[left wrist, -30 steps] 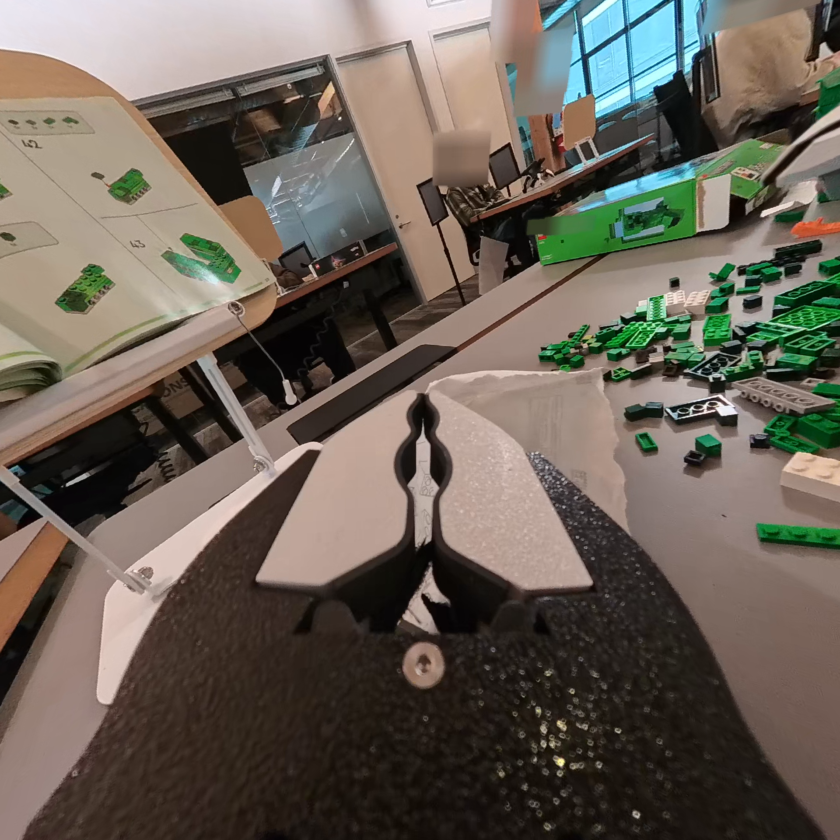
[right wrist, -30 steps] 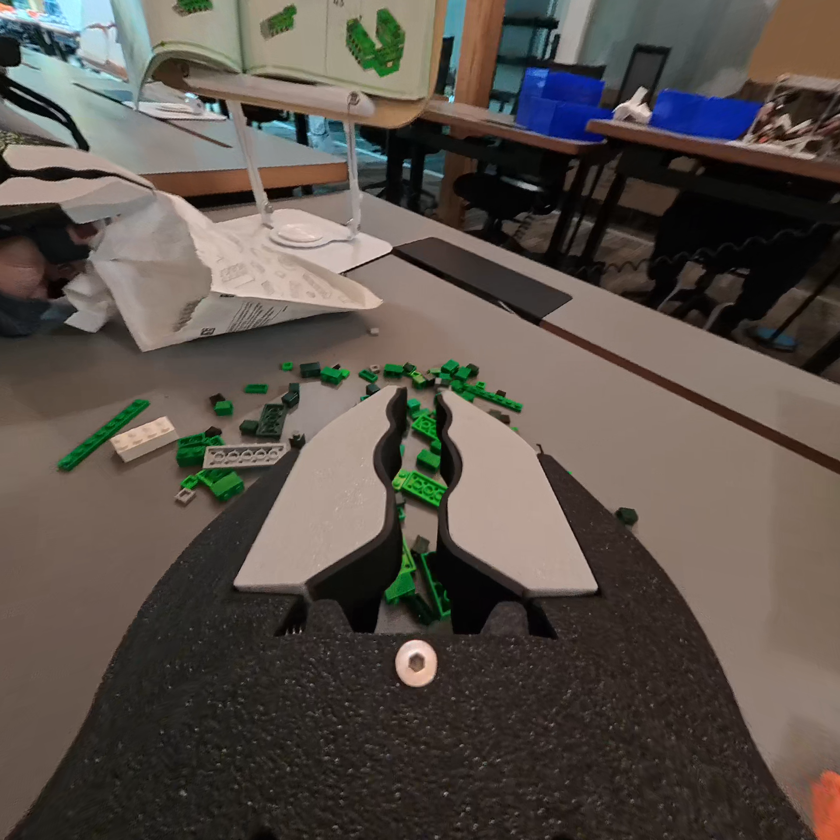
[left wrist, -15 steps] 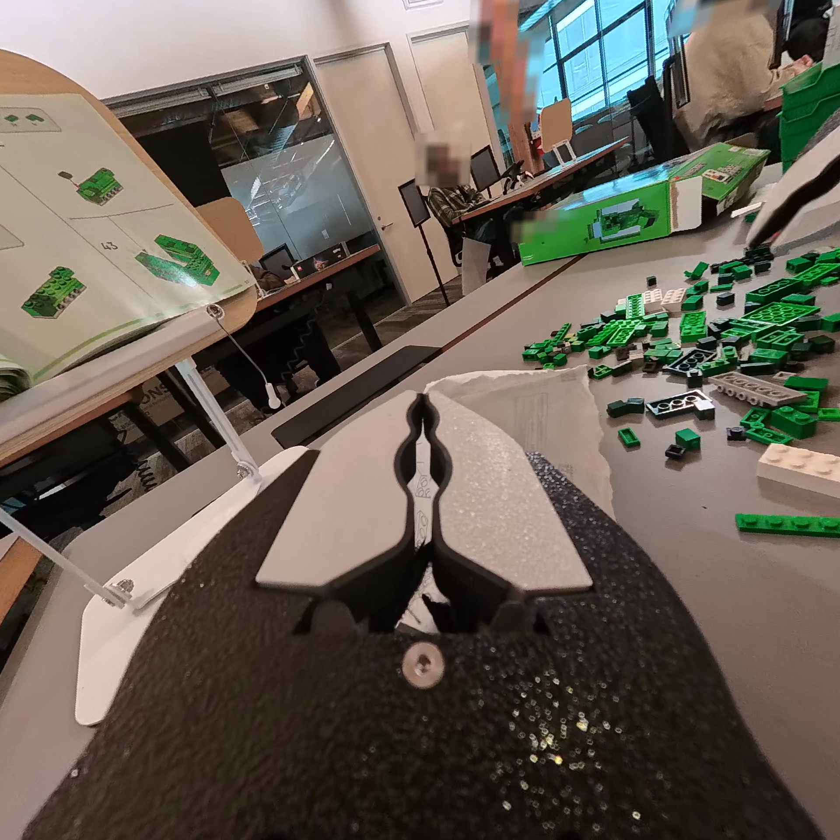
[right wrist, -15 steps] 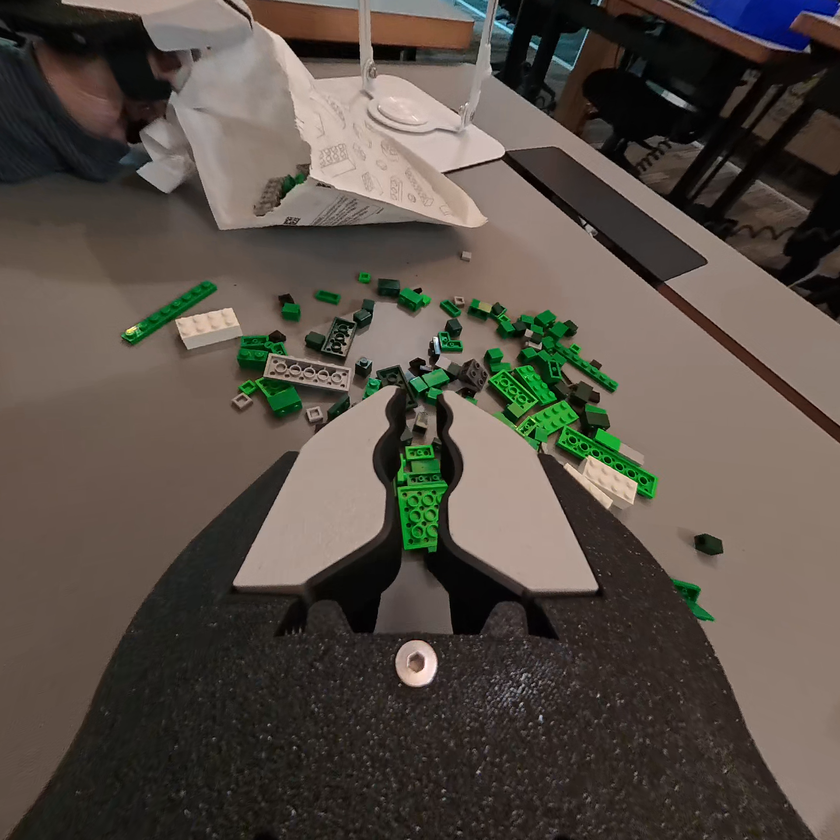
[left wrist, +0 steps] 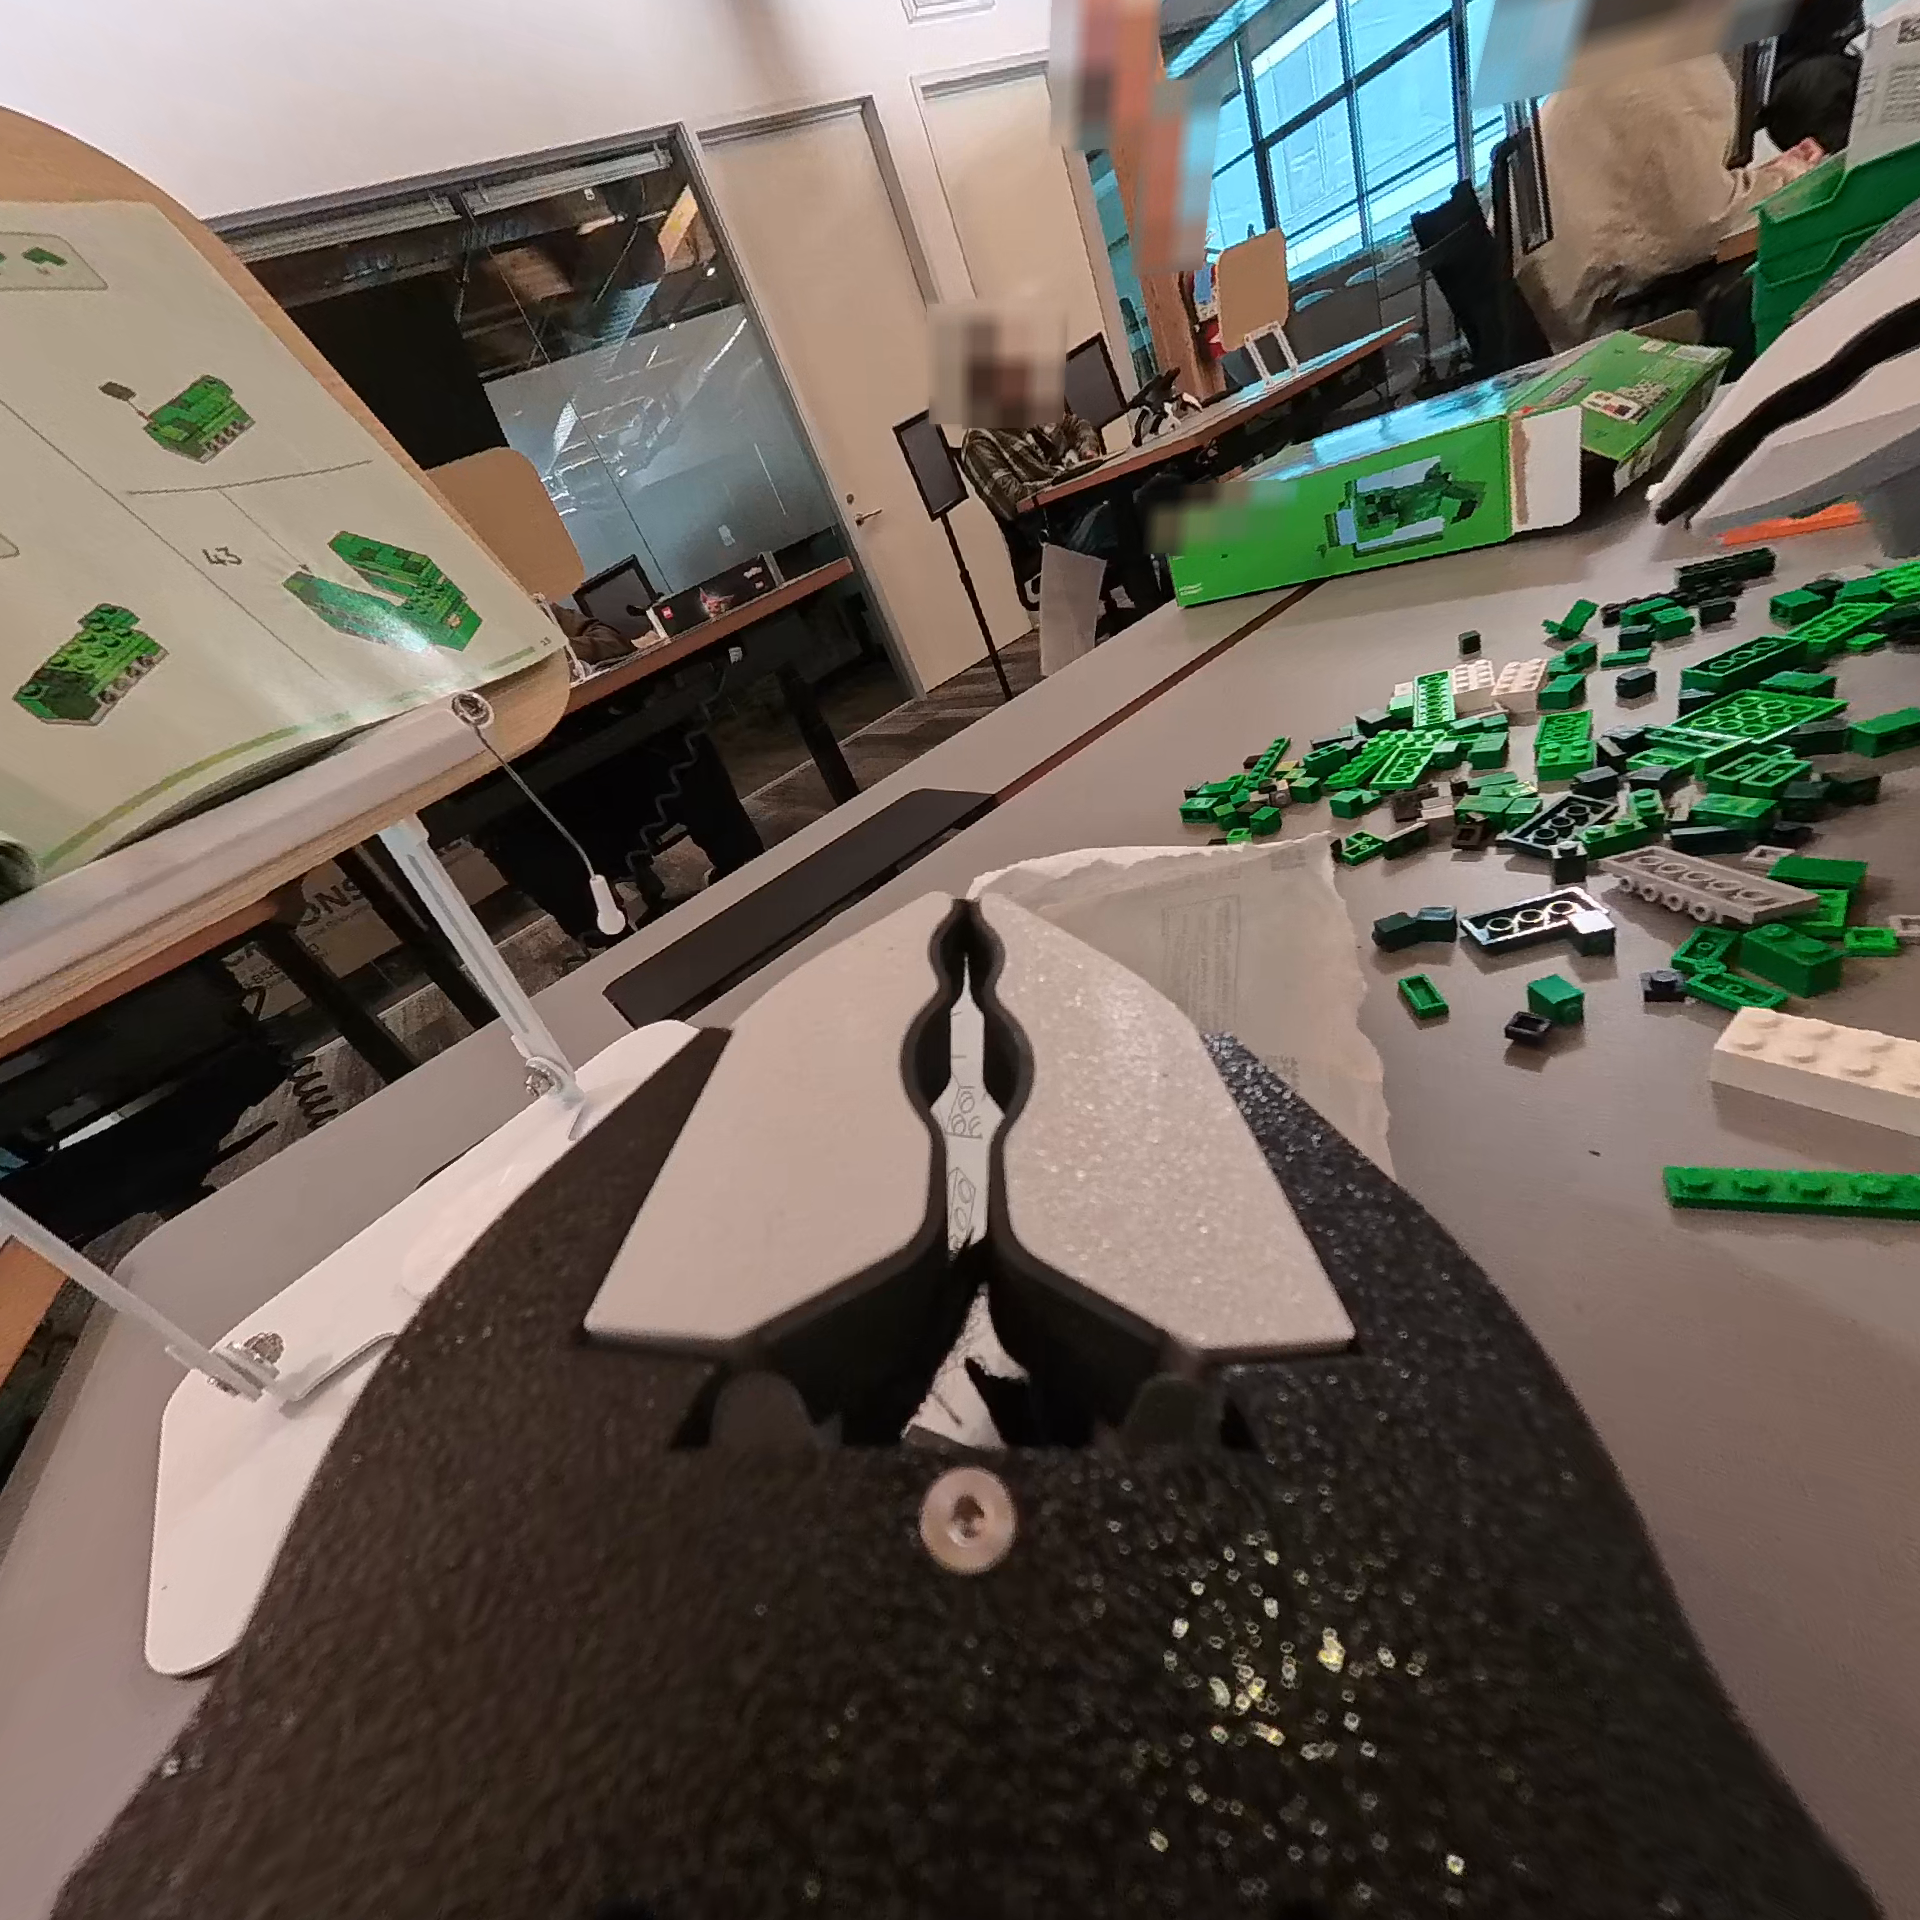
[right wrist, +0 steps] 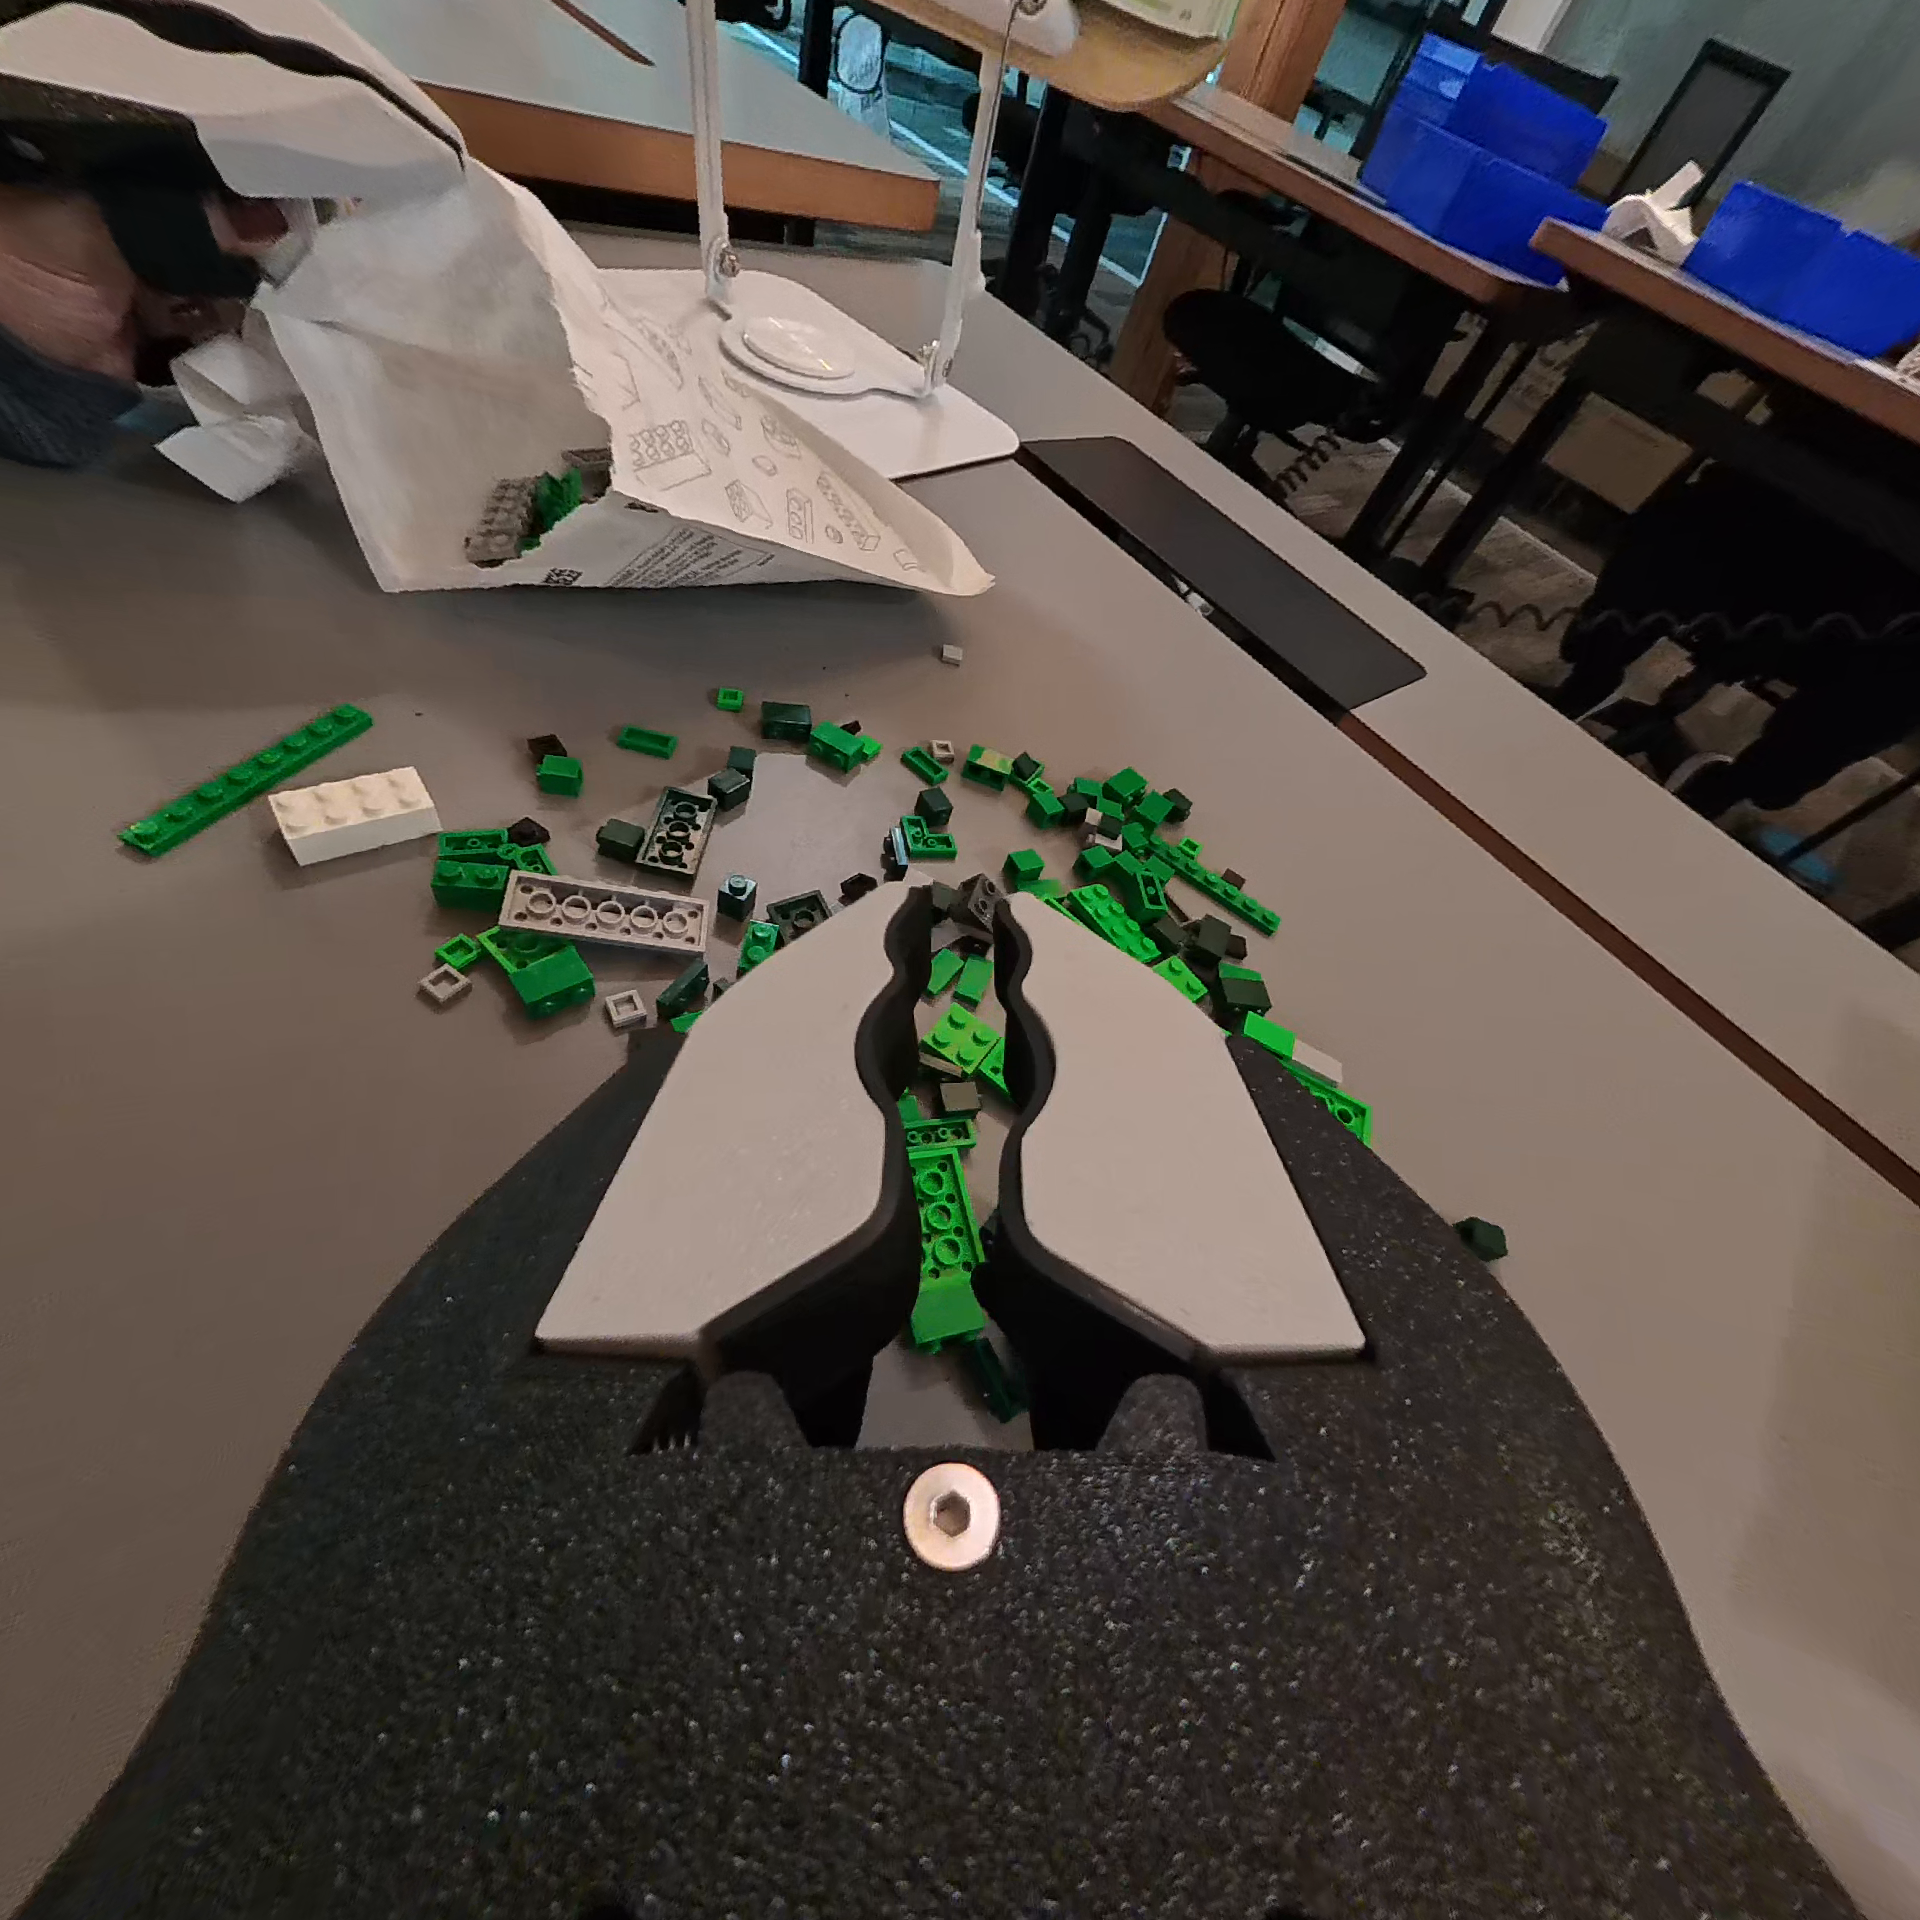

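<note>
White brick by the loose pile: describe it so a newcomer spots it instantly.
Start at the torn white paper bag that the left gripper holds shut on the grey table. In front of its mouth lie scattered green pieces; at their outer edge, beside a long thin green plate, sits the white brick. It is the only chunky white block among the green and grey pieces there.

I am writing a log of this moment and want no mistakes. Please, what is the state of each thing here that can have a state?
Left hand-held gripper: shut on the paper bag.
Right hand-held gripper: slightly open, empty, above the bricks.
Paper bag: torn open, lifted at one end, some bricks still inside.
Bricks: loose, scattered on the table.
Instruction booklet: open on a stand.
Green box: lying flat, end flap open.
</note>
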Demonstrator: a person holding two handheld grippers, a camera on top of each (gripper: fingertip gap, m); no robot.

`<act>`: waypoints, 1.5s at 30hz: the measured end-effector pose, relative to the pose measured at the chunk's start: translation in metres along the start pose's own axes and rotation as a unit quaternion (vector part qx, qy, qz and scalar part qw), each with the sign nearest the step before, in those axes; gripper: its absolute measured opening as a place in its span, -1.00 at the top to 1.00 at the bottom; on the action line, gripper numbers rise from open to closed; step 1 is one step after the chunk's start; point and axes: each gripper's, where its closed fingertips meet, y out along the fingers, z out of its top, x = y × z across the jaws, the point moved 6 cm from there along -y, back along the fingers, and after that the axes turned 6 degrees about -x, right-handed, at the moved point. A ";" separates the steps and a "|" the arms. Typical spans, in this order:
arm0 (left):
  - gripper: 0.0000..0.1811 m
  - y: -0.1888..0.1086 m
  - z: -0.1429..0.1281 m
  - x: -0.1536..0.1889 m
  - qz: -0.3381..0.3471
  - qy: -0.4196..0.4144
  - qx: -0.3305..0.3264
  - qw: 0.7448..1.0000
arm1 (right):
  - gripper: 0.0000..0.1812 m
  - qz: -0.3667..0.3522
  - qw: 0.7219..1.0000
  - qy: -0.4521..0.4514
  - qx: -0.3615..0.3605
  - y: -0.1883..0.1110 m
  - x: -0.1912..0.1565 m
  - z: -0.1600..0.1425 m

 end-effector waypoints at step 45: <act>1.00 -0.001 -0.002 -0.005 0.032 0.010 -0.014 0.999 | 1.00 -0.287 0.947 0.122 0.073 -0.120 0.112 -0.062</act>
